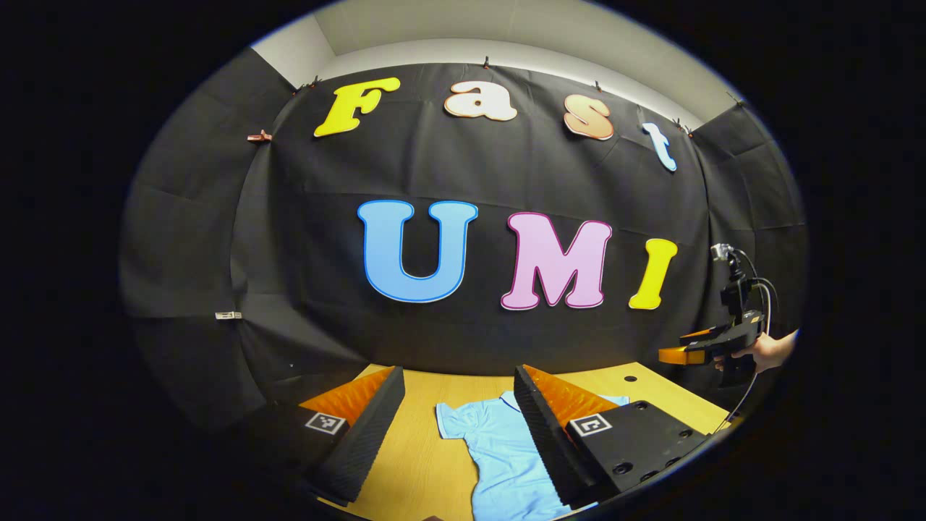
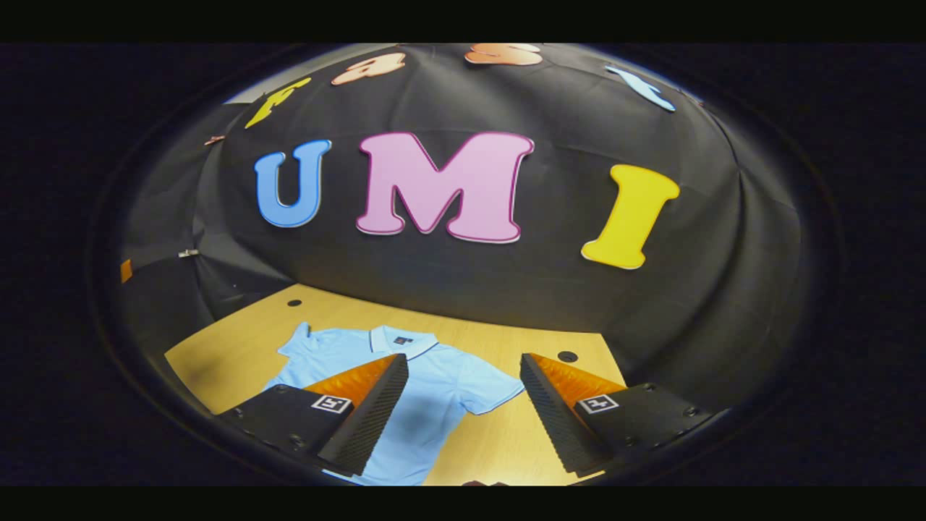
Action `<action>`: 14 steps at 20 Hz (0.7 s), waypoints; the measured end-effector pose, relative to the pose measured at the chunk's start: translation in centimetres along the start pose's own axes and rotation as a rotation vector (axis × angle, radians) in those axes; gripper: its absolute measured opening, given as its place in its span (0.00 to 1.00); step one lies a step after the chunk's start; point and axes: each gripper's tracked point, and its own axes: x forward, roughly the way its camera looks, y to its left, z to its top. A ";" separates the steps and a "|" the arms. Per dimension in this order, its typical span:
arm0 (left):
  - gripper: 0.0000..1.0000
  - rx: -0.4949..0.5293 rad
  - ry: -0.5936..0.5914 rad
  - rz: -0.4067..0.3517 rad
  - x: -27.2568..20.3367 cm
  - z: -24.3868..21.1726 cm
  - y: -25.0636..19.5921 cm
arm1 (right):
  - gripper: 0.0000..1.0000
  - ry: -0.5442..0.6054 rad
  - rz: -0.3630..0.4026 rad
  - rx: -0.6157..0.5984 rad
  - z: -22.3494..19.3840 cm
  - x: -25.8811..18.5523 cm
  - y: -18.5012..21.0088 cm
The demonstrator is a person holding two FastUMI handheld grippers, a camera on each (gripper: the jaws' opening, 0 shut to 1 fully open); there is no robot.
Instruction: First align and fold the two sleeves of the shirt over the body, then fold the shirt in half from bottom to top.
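Both tools raised and spread above an unfolded shirt

In the left gripper view, the left tool (image 1: pixel 457 427) hangs with fingers spread and nothing between them; the light blue shirt (image 1: pixel 499 449) lies flat on the desk (image 1: pixel 416 463) below, between the fingers and toward 5 o'clock, one sleeve (image 1: pixel 452 420) reaching to 9 o'clock. At 3 o'clock a hand (image 1: pixel 767 349) holds the other tool aloft. In the right gripper view, the right tool (image 2: pixel 463 412) is likewise spread and empty, the shirt toward 10 o'clock, collar (image 2: pixel 402 340) at the far end, long axis running near to far. Its right sleeve (image 2: pixel 488 391) lies just ahead, probably nearest to grasp.
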 end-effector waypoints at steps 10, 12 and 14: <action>0.96 0.034 0.115 0.093 5.8 -2.2 -4.0 | 0.97 0.314 0.060 0.047 -13.0 16.8 -7.0; 0.96 0.037 0.124 0.102 6.7 -2.3 -4.8 | 0.97 0.355 0.065 0.057 -15.1 19.2 -7.6; 0.96 0.039 0.144 0.112 7.3 -2.9 -5.3 | 0.97 0.387 0.063 0.057 -17.1 21.3 -8.3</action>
